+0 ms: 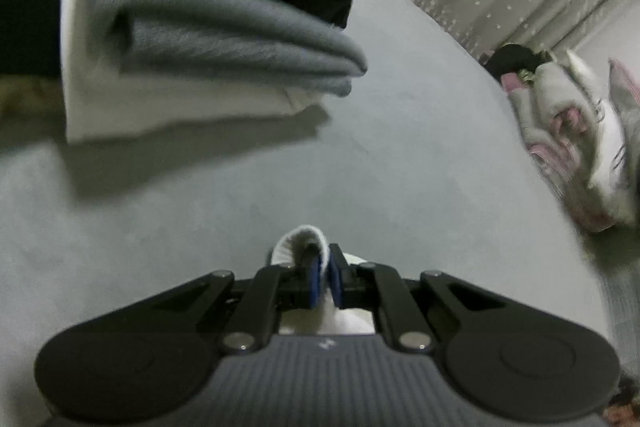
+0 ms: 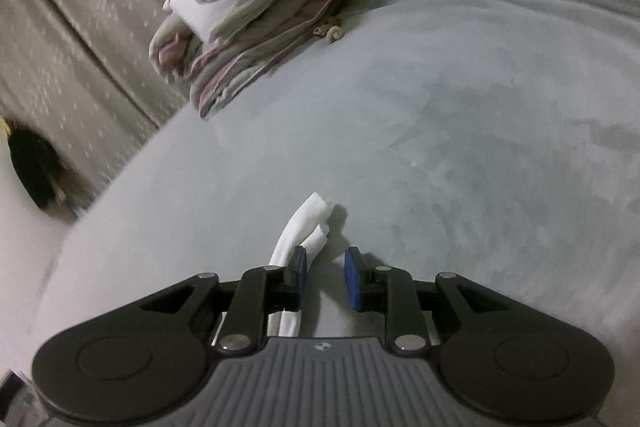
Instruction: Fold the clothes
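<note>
Left tongs (image 1: 323, 277) are clenched on a fold of white garment (image 1: 300, 243), low over the grey bed (image 1: 240, 195), well apart from the folded pile (image 1: 208, 39). So small a pinch may slip if pulled hard.

From the right wrist, right tongs (image 2: 325, 277) stand released, white cloth (image 2: 308, 227) lying beside the left pad only. Closing from here could miss the edge and skew the fold, I judge.

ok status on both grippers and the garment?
Left gripper shut on white garment. Right gripper open, white fabric beside its left finger. Folded stack ahead.
</note>
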A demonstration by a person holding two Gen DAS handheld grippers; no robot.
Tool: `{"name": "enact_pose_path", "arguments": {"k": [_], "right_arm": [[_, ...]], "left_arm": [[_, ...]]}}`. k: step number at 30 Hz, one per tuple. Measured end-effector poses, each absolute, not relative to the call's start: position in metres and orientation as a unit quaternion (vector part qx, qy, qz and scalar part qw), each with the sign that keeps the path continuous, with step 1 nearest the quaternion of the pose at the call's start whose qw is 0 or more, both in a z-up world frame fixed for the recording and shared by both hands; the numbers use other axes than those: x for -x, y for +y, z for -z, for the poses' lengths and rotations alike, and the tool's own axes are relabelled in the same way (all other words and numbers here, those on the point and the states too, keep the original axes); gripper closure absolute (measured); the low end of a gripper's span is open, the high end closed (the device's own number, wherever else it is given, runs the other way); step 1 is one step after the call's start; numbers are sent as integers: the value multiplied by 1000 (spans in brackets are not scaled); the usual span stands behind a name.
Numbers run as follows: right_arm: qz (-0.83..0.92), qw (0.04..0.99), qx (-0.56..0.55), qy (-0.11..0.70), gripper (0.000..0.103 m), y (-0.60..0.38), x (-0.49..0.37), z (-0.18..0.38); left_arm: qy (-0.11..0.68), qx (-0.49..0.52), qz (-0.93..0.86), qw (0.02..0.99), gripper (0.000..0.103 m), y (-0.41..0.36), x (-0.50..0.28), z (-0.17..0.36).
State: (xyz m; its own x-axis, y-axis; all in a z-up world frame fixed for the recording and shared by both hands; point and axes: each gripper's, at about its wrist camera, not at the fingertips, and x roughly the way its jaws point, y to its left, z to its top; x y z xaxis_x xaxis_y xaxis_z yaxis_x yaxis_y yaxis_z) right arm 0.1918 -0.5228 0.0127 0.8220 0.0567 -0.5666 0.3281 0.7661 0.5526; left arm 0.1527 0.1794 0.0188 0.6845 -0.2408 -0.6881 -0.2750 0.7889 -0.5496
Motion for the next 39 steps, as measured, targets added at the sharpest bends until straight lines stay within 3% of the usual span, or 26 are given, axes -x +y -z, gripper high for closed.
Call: {"name": "enact_pose_path", "arguments": {"k": [6, 9, 20, 28, 34, 35, 37, 39], "right_arm": [[50, 887, -367, 277, 80, -524, -193, -7], [63, 900, -326, 282, 98, -513, -196, -11], [145, 924, -244, 257, 99, -503, -166, -66], [241, 905, -204, 285, 99, -522, -133, -64], [179, 916, -171, 315, 98, -517, -150, -52], [178, 920, -163, 309, 93, -515, -154, -53], [169, 926, -157, 299, 67, -514, -164, -52], [156, 930, -144, 299, 60, -514, -176, -46]], "left_arm": [[404, 316, -2, 858, 97, 178, -156, -16], [404, 295, -7, 866, 97, 172, -157, -18], [401, 289, -18, 869, 97, 175, -154, -23], [400, 284, -15, 871, 97, 175, -152, -28], [407, 269, -14, 873, 97, 172, -154, -27], [407, 266, -13, 874, 97, 171, -153, -27], [408, 260, -13, 875, 97, 170, -153, -28], [409, 255, -11, 876, 97, 169, -153, -28]]}}
